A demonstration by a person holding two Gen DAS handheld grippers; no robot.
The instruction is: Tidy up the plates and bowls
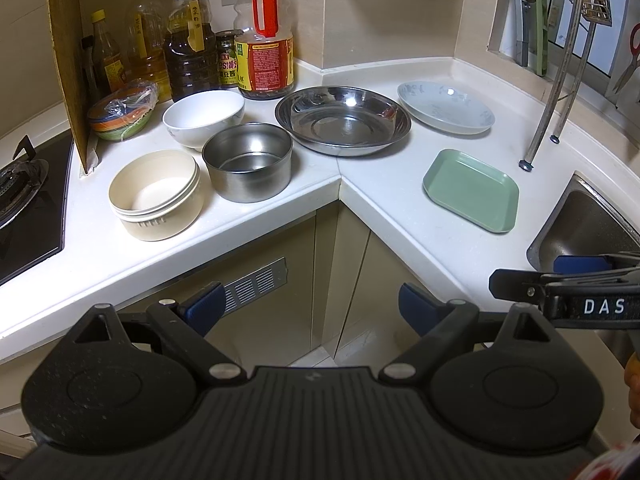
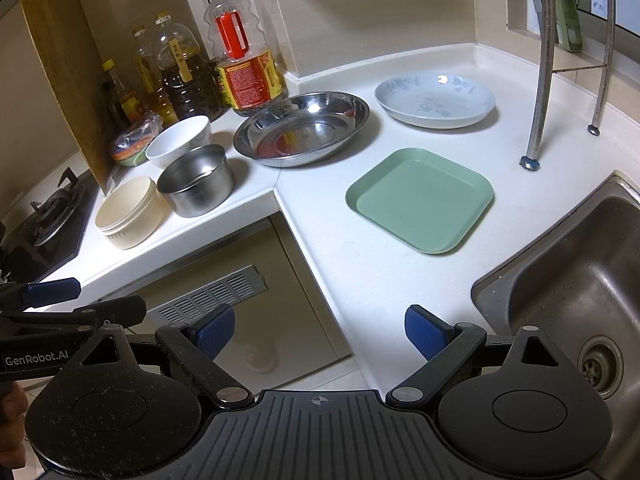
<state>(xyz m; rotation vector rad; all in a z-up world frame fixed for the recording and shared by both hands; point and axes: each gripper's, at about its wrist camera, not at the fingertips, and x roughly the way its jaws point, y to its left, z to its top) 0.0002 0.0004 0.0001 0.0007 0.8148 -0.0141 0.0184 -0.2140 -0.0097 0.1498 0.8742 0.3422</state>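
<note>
On the white corner counter stand a cream round container, a steel pot, a white bowl, a wide steel dish, a pale floral plate and a green square plate. The same items show in the right wrist view: cream container, steel pot, white bowl, steel dish, floral plate, green plate. My left gripper is open and empty, in front of the counter. My right gripper is open and empty, short of the green plate.
Oil and sauce bottles line the back left corner beside a wrapped stack of coloured bowls and a cardboard panel. A gas hob lies far left. A steel sink and rack legs are on the right.
</note>
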